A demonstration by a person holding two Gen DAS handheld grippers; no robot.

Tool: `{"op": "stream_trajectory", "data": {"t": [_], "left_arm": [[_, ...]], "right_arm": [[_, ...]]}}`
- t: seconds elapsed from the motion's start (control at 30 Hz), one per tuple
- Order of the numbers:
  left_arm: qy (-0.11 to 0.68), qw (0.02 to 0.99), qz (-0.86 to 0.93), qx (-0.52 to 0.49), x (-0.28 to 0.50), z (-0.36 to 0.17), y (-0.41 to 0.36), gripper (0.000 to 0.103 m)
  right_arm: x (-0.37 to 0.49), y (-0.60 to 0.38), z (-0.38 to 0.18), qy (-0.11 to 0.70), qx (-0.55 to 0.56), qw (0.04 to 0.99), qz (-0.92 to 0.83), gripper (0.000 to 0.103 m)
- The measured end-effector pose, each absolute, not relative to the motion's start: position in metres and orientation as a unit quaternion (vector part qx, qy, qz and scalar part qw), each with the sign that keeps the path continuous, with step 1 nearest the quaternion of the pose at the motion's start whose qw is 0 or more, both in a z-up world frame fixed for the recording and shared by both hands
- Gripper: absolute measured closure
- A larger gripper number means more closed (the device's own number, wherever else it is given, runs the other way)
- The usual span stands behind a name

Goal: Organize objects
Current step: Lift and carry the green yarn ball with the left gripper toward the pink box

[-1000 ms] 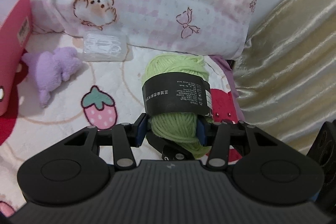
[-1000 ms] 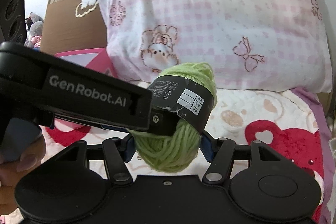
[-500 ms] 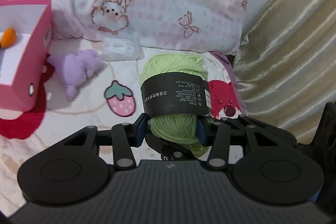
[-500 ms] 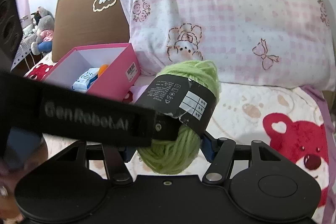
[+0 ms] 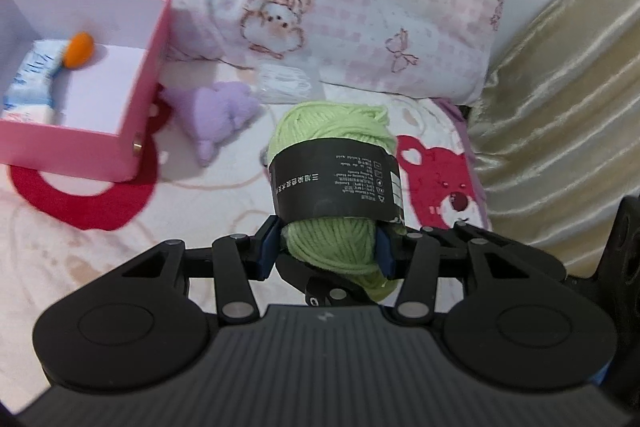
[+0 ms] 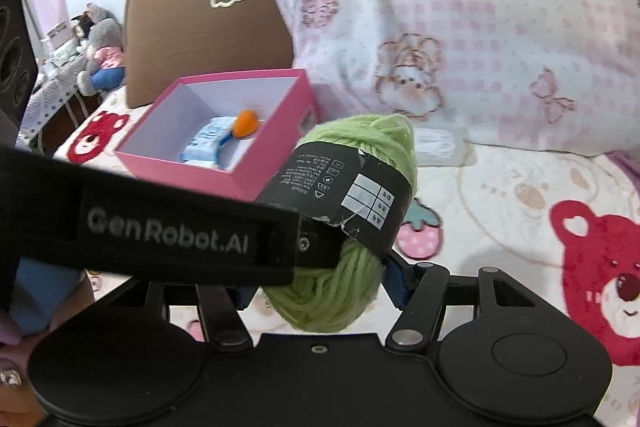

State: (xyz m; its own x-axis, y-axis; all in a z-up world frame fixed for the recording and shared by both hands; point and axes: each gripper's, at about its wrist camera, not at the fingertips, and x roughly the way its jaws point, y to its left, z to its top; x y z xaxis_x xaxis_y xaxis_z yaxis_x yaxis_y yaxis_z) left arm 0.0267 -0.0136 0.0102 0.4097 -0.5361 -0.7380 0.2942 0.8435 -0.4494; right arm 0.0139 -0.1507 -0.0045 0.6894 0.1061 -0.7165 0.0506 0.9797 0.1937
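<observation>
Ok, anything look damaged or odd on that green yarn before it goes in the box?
The black paper band around the green yarn is torn along its lower edge, with a ragged flap showing in the right wrist view. The yarn itself looks intact. Both hand-held grippers grip the one skein.

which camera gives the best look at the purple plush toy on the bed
The left wrist view: the purple plush toy lies in plain sight beside the pink cardboard box. In the right wrist view it cannot be seen; the box and green yarn ball fill that area.
</observation>
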Motion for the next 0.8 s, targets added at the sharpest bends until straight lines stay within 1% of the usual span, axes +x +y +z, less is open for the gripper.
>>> {"op": "stream_trajectory", "data": {"t": [0.2,0.4,0.53,0.7,0.8], "left_arm": [[0.485,0.827,-0.249,-0.139,0.026,0.034,0.019,0.056],[0.487,0.822,-0.244,-0.166,0.020,0.044,0.042,0.056],[0.487,0.818,-0.250,-0.176,0.018,0.049,0.054,0.056],[0.486,0.808,-0.263,-0.206,0.020,0.052,0.070,0.055],[0.481,0.810,-0.267,-0.201,0.022,0.058,0.079,0.055]], "right_arm": [[0.018,-0.133,0.017,0.384,0.105,0.916,0.049,0.036],[0.022,-0.122,0.033,0.400,0.104,0.907,0.077,0.036],[0.021,-0.110,0.040,0.402,0.082,0.908,0.083,0.035],[0.022,-0.088,0.050,0.395,0.029,0.916,0.065,0.034],[0.029,-0.080,0.055,0.394,0.018,0.917,0.065,0.034]]}}
